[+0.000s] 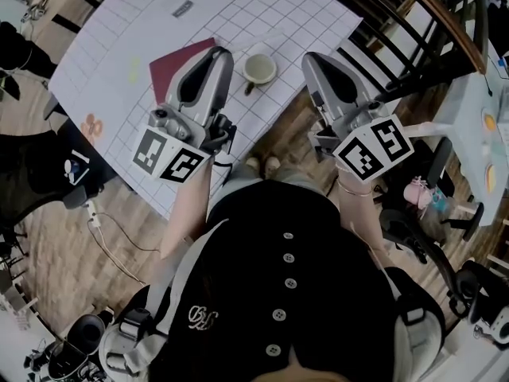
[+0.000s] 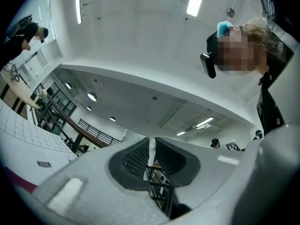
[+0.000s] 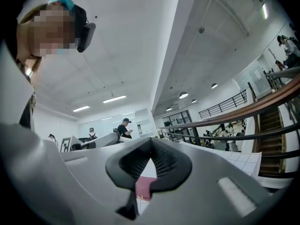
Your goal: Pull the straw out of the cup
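Observation:
A pale cup (image 1: 259,68) with a greenish rim stands on the white grid-patterned table (image 1: 143,30), between my two grippers. My left gripper (image 1: 220,53) is held up just left of the cup. In the left gripper view a thin white straw (image 2: 151,150) is pinched upright between the dark pads of the left gripper (image 2: 152,140). The straw does not show in the head view. My right gripper (image 1: 312,59) hangs right of the cup, off the table's edge. In the right gripper view its jaws (image 3: 150,139) meet at the tips with nothing between them.
A maroon mat (image 1: 179,66) lies on the table left of the cup, under the left gripper. A small grey tag (image 1: 182,8) lies farther back. A dark wooden railing (image 1: 413,46) runs to the right of the table. Office chairs (image 1: 421,229) stand at the right.

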Available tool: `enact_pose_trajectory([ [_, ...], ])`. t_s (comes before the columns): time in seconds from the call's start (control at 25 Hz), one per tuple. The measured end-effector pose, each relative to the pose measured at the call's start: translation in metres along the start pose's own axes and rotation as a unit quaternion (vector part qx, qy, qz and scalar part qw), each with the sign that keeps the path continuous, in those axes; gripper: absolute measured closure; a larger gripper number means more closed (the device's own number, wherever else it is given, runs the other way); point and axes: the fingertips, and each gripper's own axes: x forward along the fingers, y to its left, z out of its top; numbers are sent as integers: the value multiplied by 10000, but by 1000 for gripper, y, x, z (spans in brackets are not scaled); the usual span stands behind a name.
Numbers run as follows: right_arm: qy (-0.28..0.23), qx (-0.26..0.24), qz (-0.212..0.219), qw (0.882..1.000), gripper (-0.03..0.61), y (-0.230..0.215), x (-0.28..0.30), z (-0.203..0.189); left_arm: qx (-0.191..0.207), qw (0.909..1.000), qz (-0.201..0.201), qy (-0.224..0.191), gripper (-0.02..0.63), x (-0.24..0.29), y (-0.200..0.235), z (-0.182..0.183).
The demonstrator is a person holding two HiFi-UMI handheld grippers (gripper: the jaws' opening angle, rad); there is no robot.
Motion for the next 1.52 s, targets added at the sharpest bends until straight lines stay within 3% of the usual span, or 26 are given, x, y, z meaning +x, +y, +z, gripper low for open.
enact_pose_trajectory([
  [0.24,-48,-49,126,9999,580,6,-6,0,-245,9997,-30,5,573,-7,-4,-11],
  [0.56,246,-25,81,9997,580,8,-1,-17,-228,9993,57,295,572,-13,1,-25],
  [1.52,456,-84,-8,9989,580,7,12,-32,-382,9987,66,346,572,-7,16,-32],
])
